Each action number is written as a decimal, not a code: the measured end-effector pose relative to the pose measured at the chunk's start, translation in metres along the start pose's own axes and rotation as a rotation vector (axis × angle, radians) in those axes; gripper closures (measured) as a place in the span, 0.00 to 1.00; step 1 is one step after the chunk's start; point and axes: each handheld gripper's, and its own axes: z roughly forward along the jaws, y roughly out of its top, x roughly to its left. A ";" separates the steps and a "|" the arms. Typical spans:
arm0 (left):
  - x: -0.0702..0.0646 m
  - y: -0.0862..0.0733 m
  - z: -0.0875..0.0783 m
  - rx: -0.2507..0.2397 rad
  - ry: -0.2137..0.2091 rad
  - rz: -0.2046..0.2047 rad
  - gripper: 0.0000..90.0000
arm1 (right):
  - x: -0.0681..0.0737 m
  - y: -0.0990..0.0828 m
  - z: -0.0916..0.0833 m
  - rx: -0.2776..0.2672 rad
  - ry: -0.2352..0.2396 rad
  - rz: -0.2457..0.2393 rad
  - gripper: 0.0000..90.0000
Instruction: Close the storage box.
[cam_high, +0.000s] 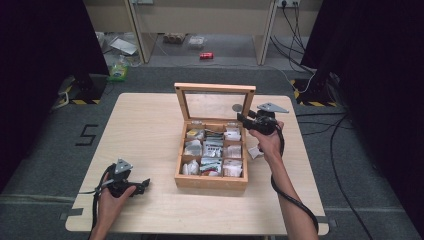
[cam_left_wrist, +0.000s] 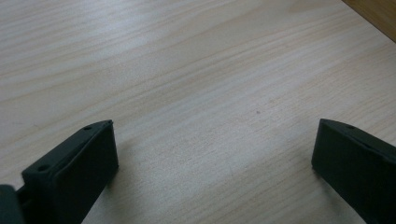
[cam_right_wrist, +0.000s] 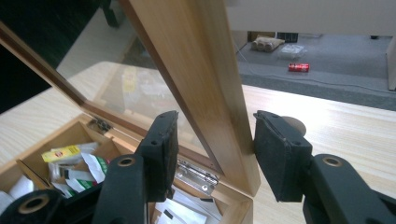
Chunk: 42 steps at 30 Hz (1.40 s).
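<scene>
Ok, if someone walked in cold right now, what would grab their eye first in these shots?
Most likely the wooden box at the table's middle, its compartments full of tea bags and sachets, with its glass-paned lid standing up. Next, the right gripper straddling the lid's side frame near the hinge, one pad close against the wood, the other seemingly a gap away. The left gripper rests open on bare table at the near left.

L gripper (cam_high: 145, 183) held low in L hand (cam_high: 112, 197), jaws wide apart, pointing level to the right. R gripper (cam_high: 241, 119) in R hand (cam_high: 267, 142), forearm extended fwd, jaws part-open, pointing left.
</scene>
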 end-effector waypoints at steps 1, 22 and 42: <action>0.000 0.000 0.000 0.000 0.000 0.000 0.00 | 0.000 0.000 -0.001 -0.003 0.002 0.005 0.56; 0.000 0.000 0.000 -0.001 0.002 0.002 0.00 | 0.010 0.010 -0.024 -0.025 -0.025 0.027 0.59; 0.000 0.000 0.000 0.000 0.001 0.002 0.00 | 0.027 0.021 -0.054 -0.037 0.001 -0.021 0.56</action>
